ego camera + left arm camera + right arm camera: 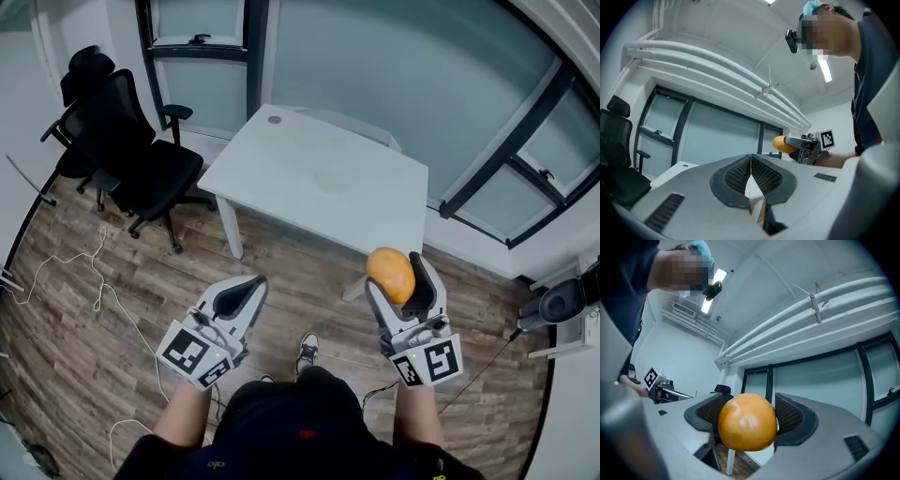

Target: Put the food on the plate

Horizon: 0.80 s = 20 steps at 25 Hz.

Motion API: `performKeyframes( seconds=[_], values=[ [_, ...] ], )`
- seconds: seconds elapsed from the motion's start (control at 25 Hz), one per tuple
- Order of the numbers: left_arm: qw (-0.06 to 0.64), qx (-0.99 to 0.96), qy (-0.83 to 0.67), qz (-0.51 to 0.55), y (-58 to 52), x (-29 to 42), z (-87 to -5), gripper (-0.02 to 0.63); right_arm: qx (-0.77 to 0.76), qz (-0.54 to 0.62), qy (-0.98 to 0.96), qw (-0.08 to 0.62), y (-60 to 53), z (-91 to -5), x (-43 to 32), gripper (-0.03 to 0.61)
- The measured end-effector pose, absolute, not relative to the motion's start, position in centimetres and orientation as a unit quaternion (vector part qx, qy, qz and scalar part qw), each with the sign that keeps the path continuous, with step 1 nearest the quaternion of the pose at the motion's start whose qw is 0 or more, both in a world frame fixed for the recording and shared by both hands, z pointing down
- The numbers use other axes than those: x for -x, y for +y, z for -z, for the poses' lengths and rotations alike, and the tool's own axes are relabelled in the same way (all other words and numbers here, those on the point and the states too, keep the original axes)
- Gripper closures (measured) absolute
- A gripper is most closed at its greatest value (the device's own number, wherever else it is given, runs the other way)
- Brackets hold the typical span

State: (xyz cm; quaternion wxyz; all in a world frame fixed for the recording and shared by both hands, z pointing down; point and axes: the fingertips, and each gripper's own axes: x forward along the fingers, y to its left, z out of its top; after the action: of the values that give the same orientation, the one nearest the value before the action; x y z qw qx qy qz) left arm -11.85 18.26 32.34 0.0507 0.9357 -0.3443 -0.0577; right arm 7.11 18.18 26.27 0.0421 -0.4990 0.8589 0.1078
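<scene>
My right gripper (401, 281) is shut on an orange round fruit (391, 274), held up in the air in front of the person's body. In the right gripper view the fruit (747, 422) fills the gap between the two dark pads. In the left gripper view the same fruit (783, 144) shows at the right, in the other gripper. My left gripper (246, 292) is shut with nothing in it; its pads (738, 176) meet. No plate shows in any view. A white table (319, 178) stands ahead of both grippers.
A black office chair (131, 150) stands left of the table on the wood floor. Thin cables (98, 272) trail over the floor at the left. Glass walls with dark frames (525, 141) run behind the table. A grey device (562, 302) sits at the right edge.
</scene>
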Motion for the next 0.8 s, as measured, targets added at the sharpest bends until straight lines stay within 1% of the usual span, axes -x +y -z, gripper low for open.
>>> performKeyframes(
  seconds=[0.2,0.4,0.8],
  values=[
    [0.051,-0.933,-0.354,0.052,14.6,12.3,-32.9,0.591,0.489,-0.104,0.865,0.042,14.0,-27.0,-6.6,0.213],
    [0.047,-0.929,-0.364,0.043,10.2,11.2,-32.6,0.591,0.48,-0.098,0.87,0.057,9.1,-27.3,-7.8,0.213],
    [0.046,-0.922,-0.384,0.02,-0.4,4.1,-31.9,0.591,0.477,-0.097,0.871,0.062,-2.0,-27.8,-15.5,0.213]
  ],
)
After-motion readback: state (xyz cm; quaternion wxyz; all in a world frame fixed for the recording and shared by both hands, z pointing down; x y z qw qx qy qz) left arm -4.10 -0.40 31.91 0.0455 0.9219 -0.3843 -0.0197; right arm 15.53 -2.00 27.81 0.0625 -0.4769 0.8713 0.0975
